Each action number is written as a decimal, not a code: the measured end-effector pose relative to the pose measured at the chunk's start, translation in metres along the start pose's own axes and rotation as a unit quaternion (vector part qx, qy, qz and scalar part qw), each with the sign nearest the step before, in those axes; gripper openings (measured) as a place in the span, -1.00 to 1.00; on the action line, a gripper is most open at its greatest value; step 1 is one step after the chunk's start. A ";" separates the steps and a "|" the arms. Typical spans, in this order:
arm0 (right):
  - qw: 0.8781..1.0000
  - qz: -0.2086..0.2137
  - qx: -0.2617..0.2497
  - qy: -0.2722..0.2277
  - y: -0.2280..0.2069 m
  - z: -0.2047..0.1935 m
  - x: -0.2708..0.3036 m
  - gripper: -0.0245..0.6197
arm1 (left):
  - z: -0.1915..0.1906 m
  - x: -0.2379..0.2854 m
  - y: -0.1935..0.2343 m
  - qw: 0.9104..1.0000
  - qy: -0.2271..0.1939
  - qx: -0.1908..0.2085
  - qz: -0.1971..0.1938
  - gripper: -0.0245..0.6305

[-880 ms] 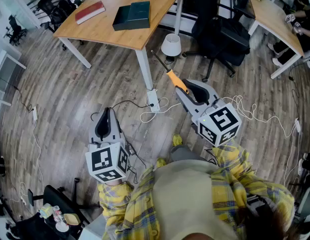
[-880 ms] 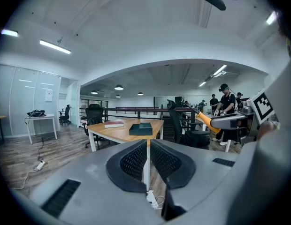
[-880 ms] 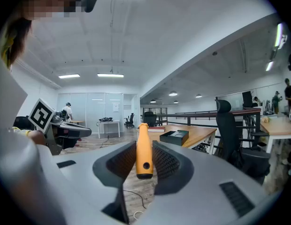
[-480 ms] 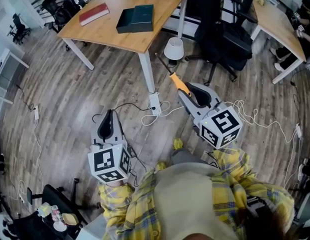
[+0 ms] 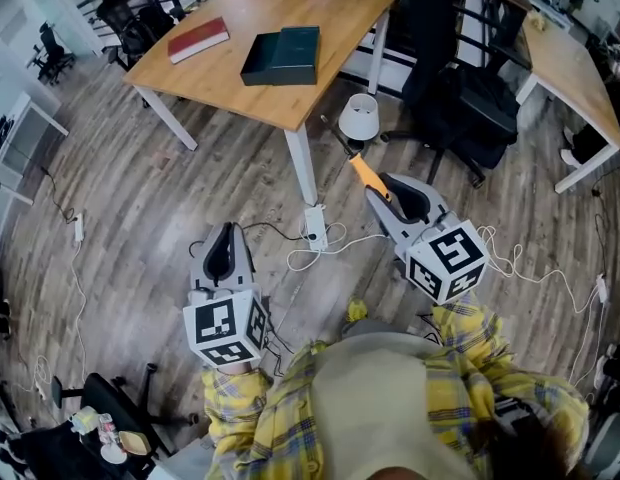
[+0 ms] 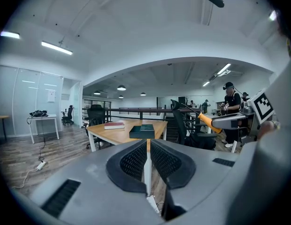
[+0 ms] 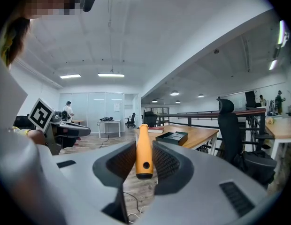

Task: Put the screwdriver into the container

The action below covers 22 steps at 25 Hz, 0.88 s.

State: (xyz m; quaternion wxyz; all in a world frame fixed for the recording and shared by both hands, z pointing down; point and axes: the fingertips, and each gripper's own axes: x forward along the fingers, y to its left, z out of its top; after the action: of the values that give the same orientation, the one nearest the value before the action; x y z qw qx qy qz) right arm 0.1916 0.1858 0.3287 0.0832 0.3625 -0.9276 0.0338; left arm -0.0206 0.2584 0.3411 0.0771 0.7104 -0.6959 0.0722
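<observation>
My right gripper (image 5: 382,190) is shut on the orange handle of the screwdriver (image 5: 366,175), whose dark shaft points up toward the table. In the right gripper view the handle (image 7: 144,150) stands upright between the pads. The container (image 5: 282,56) is a dark green open box on the wooden table (image 5: 302,103), well ahead of both grippers; it also shows in the gripper views (image 6: 141,131) (image 7: 172,137). My left gripper (image 5: 226,234) hangs lower at the left, over the floor, shut with nothing in it (image 6: 146,146).
A red book (image 5: 199,40) lies left of the container. A white lampshade-like object (image 5: 358,116) and a black office chair (image 5: 470,103) stand by the table's right leg. A power strip with cables (image 5: 315,223) lies on the wood floor. Another desk (image 5: 575,63) stands at the far right.
The table sits lower and nearer in the head view than before. Both grippers have shifted slightly down-right in that view. The right gripper's hold on the screwdriver is unchanged.
</observation>
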 end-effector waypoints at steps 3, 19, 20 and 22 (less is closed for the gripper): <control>1.000 0.007 0.000 -0.004 -0.018 0.002 0.012 -0.42 | 0.002 0.019 -0.004 1.000 0.005 0.003 0.009 -0.84; 0.999 0.047 0.006 0.001 -0.075 -0.004 0.061 -0.42 | 0.012 0.089 -0.025 0.999 0.024 0.027 0.038 -0.84; 0.999 0.048 0.007 0.001 -0.077 -0.004 0.062 -0.42 | 0.013 0.092 -0.025 0.999 0.023 0.027 0.040 -0.85; 0.999 0.050 0.007 0.000 -0.081 -0.003 0.065 -0.42 | 0.014 0.097 -0.026 0.998 0.023 0.027 0.042 -0.86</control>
State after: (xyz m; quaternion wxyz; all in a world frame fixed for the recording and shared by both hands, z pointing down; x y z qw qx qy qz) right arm 0.2001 0.0836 0.3435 0.0786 0.3161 -0.9444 0.0442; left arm 0.0076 0.1611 0.3478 0.0710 0.6803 -0.7211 0.1106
